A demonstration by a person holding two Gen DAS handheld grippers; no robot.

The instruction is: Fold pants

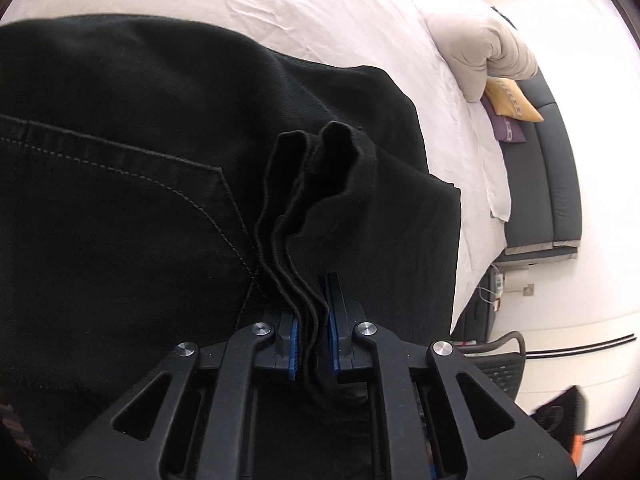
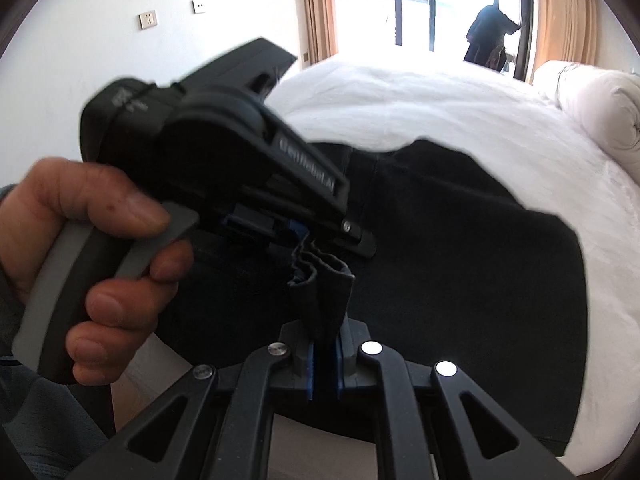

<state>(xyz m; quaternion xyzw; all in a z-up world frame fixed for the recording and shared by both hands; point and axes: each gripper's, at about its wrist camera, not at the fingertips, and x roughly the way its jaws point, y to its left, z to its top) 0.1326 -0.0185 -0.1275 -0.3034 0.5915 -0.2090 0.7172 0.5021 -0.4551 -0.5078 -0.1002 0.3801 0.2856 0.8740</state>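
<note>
A bed [image 2: 460, 96] covered by a creased white sheet [image 1: 280, 12] carries the things. Black pants [image 2: 460, 248] lie spread across the sheet, their near edge raised off it. A rolled white duvet [image 2: 600, 112] rests along the far side of the bed, apart from the pants.

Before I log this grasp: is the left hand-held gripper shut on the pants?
Shut: the left hand-held gripper pinches bunched layers of the black pants between its blue pads.
</note>
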